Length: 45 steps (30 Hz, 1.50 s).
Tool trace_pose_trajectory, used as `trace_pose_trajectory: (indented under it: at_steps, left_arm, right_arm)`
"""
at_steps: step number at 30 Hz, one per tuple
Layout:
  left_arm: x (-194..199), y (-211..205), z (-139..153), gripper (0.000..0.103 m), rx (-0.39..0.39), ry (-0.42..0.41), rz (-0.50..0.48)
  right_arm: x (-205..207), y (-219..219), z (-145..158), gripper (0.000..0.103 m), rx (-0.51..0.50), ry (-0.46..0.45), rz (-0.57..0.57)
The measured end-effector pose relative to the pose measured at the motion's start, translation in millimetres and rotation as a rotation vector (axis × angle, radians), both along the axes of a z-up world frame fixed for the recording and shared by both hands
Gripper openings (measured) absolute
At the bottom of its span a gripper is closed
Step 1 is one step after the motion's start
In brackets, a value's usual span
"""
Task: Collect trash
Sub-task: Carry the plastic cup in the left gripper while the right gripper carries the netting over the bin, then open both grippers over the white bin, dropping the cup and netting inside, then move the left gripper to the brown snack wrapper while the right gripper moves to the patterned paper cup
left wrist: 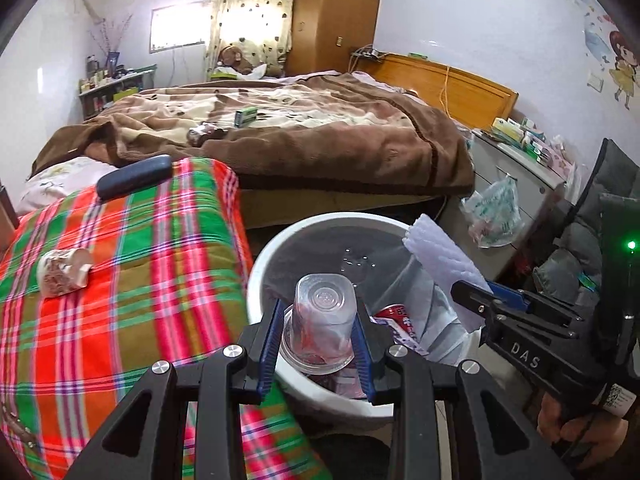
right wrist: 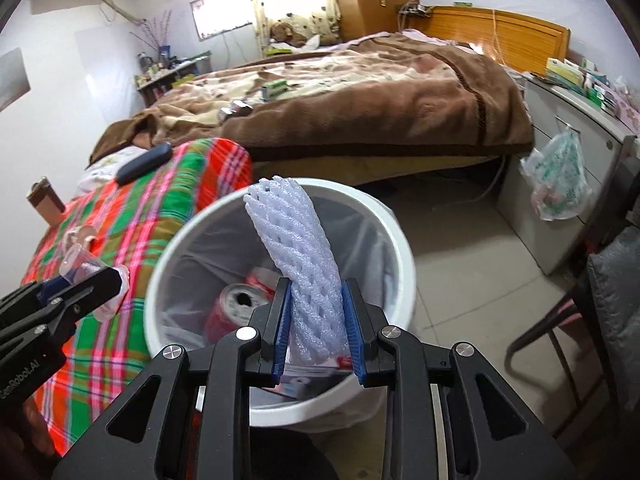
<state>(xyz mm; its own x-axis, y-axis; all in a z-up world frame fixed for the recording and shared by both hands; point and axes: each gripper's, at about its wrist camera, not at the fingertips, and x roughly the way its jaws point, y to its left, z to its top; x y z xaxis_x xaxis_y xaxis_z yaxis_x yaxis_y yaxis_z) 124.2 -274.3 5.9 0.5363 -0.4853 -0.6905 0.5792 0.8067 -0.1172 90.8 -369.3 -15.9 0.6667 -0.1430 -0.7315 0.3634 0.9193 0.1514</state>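
Trash bin point(right wrist: 400, 248) beneath, both tongs tilted down, gripping

Bin point(right wrist: 400, 240) mouth open from above, white rim all round. Inside already crowded: red can point(right wrist: 228, 312), wrappers. Plaid-covered bed point(left wrist: 132, 280) tight against bin's left side. Right of bin, bare tiled floor point(right wrist: 460, 272) offers passage. Further right, chair point(right wrist: 580, 320) and grey cabinet point(right wrist: 540, 184) hem in.

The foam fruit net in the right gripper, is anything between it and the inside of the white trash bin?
Nothing visible blocks it. The foam fruit net, clamped in the right gripper, hangs over the open mouth of the white trash bin. Below lies only trash already dropped, including a red can. The left gripper with its clear plastic cup is off to the side.
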Motion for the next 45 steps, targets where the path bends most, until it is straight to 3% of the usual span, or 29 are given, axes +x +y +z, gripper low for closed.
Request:
trace_pose_trajectory:
  at_steps: [8, 10, 11, 12, 17, 19, 30, 45]
  left_arm:
    - [7.5, -13.8, -11.1, 0.034, 0.034, 0.007, 0.005]
    - [9.0, -15.7, -11.9, 0.043, 0.046, 0.008, 0.012]
    - [9.9, -16.2, -12.5, 0.052, 0.049, 0.009, 0.019]
    - [10.2, -15.6, -12.6, 0.055, 0.047, 0.009, 0.025]
    - [9.3, -11.1, -9.3, 0.06, 0.035, 0.002, 0.03]
    - [8.9, -8.6, -8.8, 0.061, 0.033, 0.006, 0.033]
    - [2.3, 22.8, -0.4, 0.061, 0.025, -0.012, 0.087]
    - [-9.1, 88.6, 9.4, 0.061, 0.013, -0.04, 0.209]
  right_arm:
    - [2.4, -10.3, -9.2, 0.028, 0.009, 0.03, -0.023]
    - [0.7, -11.5, -9.5, 0.028, 0.015, 0.028, -0.024]
    - [0.5, -11.6, -9.4, 0.03, 0.013, 0.029, -0.026]
    - [0.2, -11.8, -9.6, 0.032, 0.011, 0.03, -0.025]
    - [-0.9, -11.9, -9.7, 0.054, 0.003, 0.036, -0.029]
    - [-2.6, -12.3, -9.2, 0.057, 0.012, 0.028, -0.029]
    - [-3.4, 1.3, -1.9, 0.057, 0.009, 0.005, -0.012]
    - [3.6, 46.6, 13.6, 0.057, -0.004, -0.072, 0.106]
